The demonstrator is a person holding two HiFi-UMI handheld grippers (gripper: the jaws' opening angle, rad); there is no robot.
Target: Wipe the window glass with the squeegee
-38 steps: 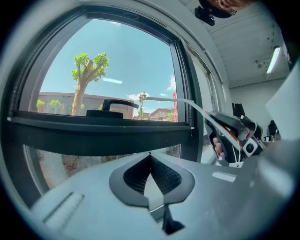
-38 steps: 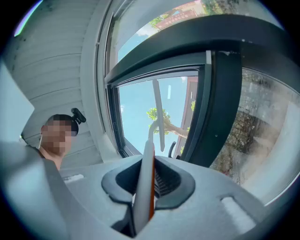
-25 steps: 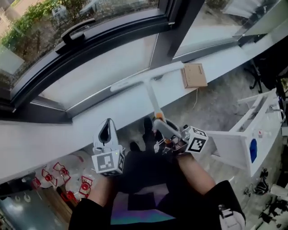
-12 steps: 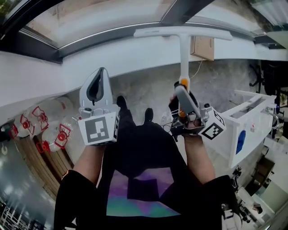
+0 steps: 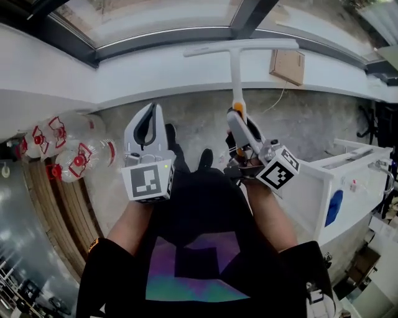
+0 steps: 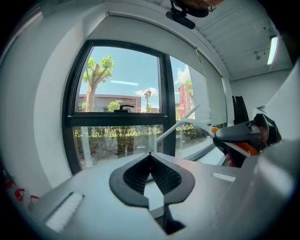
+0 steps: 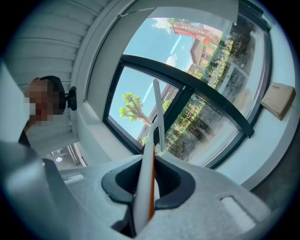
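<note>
The white T-shaped squeegee point(image 5: 236, 68) stands upright in front of the window sill, its blade across the top and an orange band low on the handle. My right gripper point(image 5: 238, 121) is shut on that handle; in the right gripper view the squeegee point(image 7: 158, 112) rises from between the jaws point(image 7: 147, 161) toward the window glass point(image 7: 187, 70), blade edge-on. My left gripper point(image 5: 151, 110) hangs beside it to the left, shut, tips touching and nothing held point(image 6: 150, 157). In the left gripper view the squeegee point(image 6: 187, 125) shows at right before the window glass point(image 6: 122, 103).
A cardboard box point(image 5: 287, 65) lies on the white window sill point(image 5: 124, 68). Several plastic bottles with red labels point(image 5: 68, 155) sit on the floor at left. A white table frame point(image 5: 329, 180) stands at right. A dark mullion point(image 5: 249, 15) splits the window.
The right gripper has lifted the squeegee off the sill and holds it more upright. Both grippers have risen toward the camera, and the head view has swung down and to the right.
</note>
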